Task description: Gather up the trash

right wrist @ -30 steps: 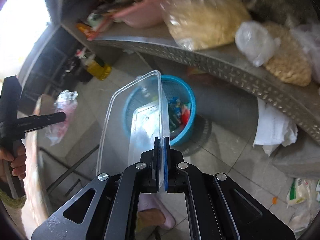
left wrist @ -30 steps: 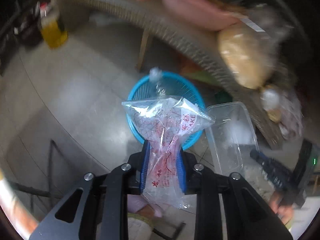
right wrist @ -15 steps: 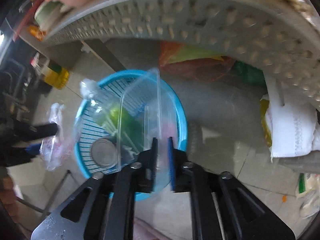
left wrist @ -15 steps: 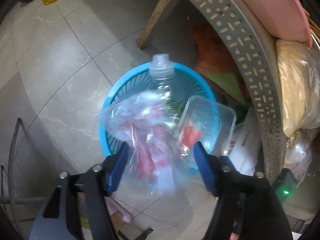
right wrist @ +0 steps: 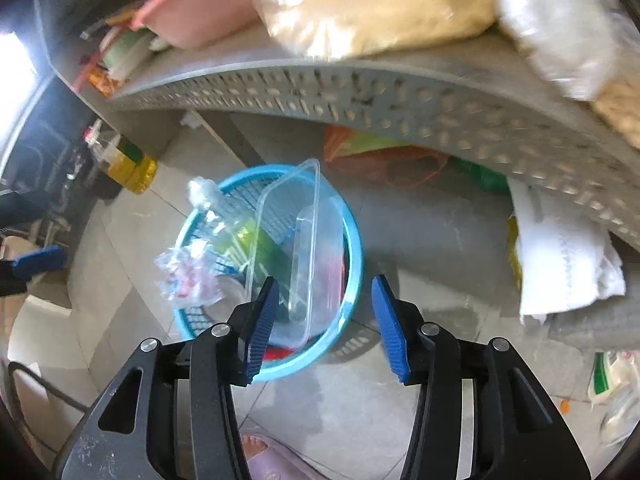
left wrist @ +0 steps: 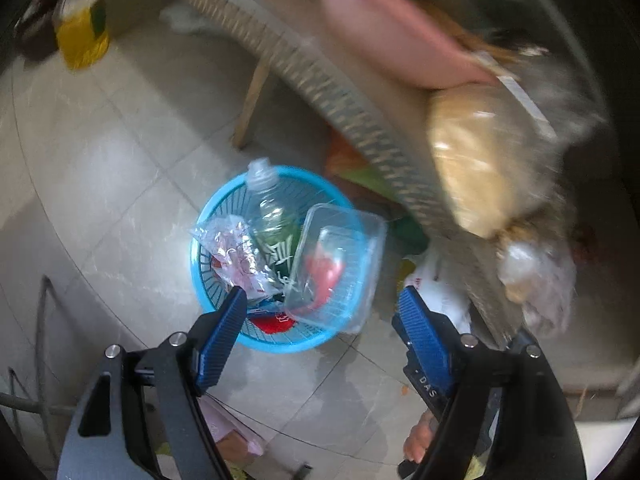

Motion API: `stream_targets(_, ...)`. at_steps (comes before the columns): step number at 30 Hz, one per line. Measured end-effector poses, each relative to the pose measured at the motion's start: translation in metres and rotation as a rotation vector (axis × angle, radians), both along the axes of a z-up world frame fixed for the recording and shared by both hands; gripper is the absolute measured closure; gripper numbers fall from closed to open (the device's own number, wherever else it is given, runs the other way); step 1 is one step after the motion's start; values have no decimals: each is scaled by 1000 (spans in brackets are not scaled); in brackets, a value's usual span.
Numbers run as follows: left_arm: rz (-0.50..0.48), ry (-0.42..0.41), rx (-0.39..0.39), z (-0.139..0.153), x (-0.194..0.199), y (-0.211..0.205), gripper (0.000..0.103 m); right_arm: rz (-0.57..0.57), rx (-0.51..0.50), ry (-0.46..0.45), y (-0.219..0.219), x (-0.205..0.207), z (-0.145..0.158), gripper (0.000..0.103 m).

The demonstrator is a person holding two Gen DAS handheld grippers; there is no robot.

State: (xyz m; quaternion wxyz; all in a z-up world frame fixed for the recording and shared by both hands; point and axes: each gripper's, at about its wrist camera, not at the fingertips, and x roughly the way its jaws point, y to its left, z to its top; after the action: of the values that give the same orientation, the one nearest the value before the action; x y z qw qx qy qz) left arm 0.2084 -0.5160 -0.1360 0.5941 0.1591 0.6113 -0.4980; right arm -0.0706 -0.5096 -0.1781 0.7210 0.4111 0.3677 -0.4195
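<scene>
Both grippers, left [left wrist: 320, 320] and right [right wrist: 322, 318], are opening with nothing between their jaws; tub [right wrist: 296, 248] and wrapper [left wrist: 236, 252] lie in the basket [right wrist: 352, 240], but the tub rides high and could tip out.

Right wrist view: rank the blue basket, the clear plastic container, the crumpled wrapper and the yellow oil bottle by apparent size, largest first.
1. blue basket
2. clear plastic container
3. crumpled wrapper and yellow oil bottle: look alike; the bottle stands farther off, so unranked.
</scene>
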Motion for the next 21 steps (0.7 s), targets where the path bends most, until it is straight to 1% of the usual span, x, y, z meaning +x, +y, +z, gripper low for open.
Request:
stream_targets(3, -32, -86, -71, 43, -16, 35, 26, 61, -29, -25, 28, -7, 28, 54)
stream_targets(4, -36, -115, -101, 60, -22, 51, 26, 91, -45, -35, 39, -9, 40, 52)
stream_targets(5, -34, -129, -128, 74, -27, 66, 26, 113, -61, -42, 45, -7, 46, 51)
stream_targets(6, -25, -145, -158, 88, -32, 84, 25, 141, -90, -50, 55, -8, 58, 48)
stream_targets(8, 17, -202, -221, 118, -43, 122, 22, 193, -149, -66, 73, -10, 83, 42)
stream_targets(9, 43, -232, -248, 128, -48, 139, 19, 219, -188, -80, 82, -12, 98, 37)
stream_targets(10, 91, -278, -280, 139, -54, 162, 16, 236, -219, -87, 88, -13, 108, 32)
stream_targets(12, 198, -367, -304, 156, -67, 199, 7, 285, -298, -105, 107, -18, 137, 26)
stream_targets(13, 255, -400, -320, 163, -74, 221, 6, 309, -337, -113, 116, -20, 149, 22)
stream_targets(16, 426, -486, -340, 173, -94, 270, 6, 377, -403, -125, 140, -21, 172, 13)
stream_targets(18, 509, -511, -359, 171, -109, 296, 6, 409, -420, -141, 154, -21, 180, 9)
stream_targets(19, 535, -513, -365, 169, -118, 308, 6, 429, -426, -152, 162, -22, 185, 8)
stream_targets(20, 551, -512, -363, 167, -125, 317, 6, 440, -433, -158, 169, -21, 188, 8)
stream_targets(21, 579, -519, -344, 165, -132, 326, 6, 452, -444, -164, 177, -22, 193, 8)
